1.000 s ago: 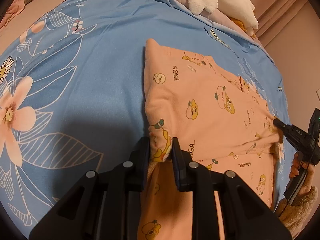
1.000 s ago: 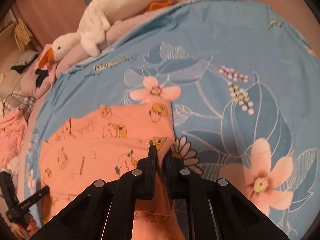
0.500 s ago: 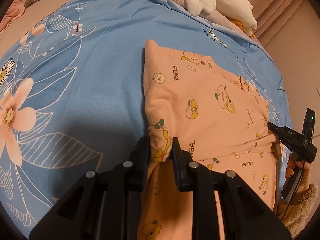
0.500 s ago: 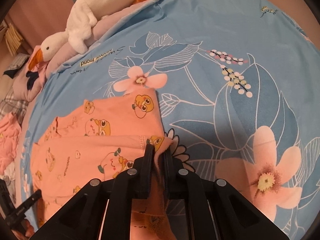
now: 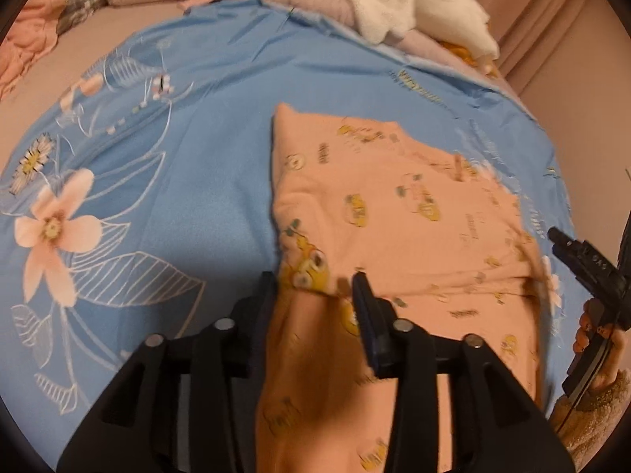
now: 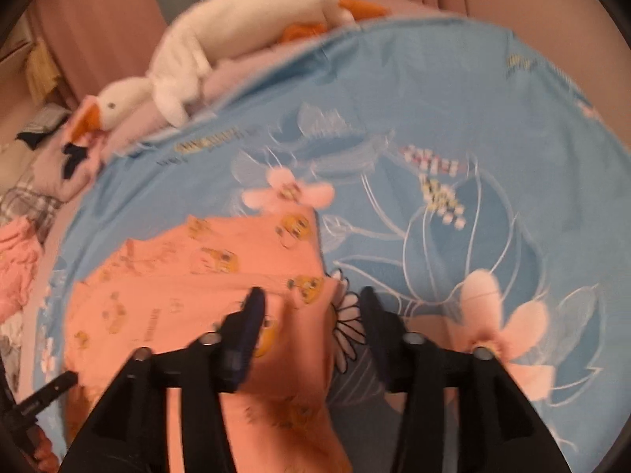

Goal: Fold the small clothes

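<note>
A small peach-pink garment (image 5: 394, 216) printed with yellow cartoon figures lies folded on the blue flowered bedsheet (image 5: 177, 177). My left gripper (image 5: 313, 287) is open, its jaws wide apart over the near left corner of the fold. The garment also shows in the right wrist view (image 6: 205, 280). My right gripper (image 6: 311, 299) is open over the garment's near right corner, holding nothing. The right gripper also shows at the right edge of the left wrist view (image 5: 583, 264), and the left gripper's tip at the lower left of the right wrist view (image 6: 43, 394).
A white plush goose (image 6: 221, 55) lies on pink bedding along the far edge of the sheet. More pink clothes (image 6: 15, 268) and a plaid cloth (image 6: 27, 201) lie at the left. Pink curtains (image 5: 552, 19) hang behind the bed.
Both grippers were shut on the garment's near corners and have opened, letting the folded edge drop flat. Both views have pulled back slightly.
</note>
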Motion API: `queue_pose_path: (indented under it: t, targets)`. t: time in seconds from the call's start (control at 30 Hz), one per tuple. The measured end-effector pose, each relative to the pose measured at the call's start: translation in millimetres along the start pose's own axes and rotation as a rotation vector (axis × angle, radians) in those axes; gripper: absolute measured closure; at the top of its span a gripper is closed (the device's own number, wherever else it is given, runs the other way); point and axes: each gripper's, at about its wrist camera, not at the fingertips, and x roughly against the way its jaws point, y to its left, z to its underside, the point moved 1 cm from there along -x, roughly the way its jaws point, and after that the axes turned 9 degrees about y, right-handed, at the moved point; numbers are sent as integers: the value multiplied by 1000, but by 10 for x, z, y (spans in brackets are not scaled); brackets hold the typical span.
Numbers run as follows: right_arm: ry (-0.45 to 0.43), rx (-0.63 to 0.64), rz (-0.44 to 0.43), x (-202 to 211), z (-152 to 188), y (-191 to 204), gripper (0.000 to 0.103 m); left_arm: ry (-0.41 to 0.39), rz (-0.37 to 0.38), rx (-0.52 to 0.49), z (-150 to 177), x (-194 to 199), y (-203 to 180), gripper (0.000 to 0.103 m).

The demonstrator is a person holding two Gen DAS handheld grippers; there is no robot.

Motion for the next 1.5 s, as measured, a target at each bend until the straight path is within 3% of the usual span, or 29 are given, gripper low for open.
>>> queue_pose_path:
  t: [0.1,0.23,0.33,0.43,0.83,1.07,1.23,1.37,1.47,1.5]
  targets:
    - [-87,43,-11,377,39,74,21,-53,6,-30,98,239,-89,30]
    - [-182,82,-28,801,141,149,11,-99,-15,-62,250,437,-152,19]
    - [-202,94,-61,978,243,191,10,-94,-59,-80,403,479,-150,19]
    - [-202,108,-81,1063,374,246,10,-89,-32,-79,531,533,-118,19]
    - [-151,156,-53,1150,981,280,10,-19,-57,-71,1048,514,4,19]
    - [-86,141,-9,1085,1303,147,10,33,-45,-40,1256,418,96,19]
    - [-11,109,-49,1025,1536,7,10,65,-23,-17,1383,406,189,20]
    - [36,94,-60,996,1725,-56,10,106,38,29,1533,437,211,21]
    - [69,58,-58,984,1823,-155,11,139,35,33,1648,445,219,21]
    - [87,57,-71,983,1862,-171,16,150,33,32,1682,447,220,22]
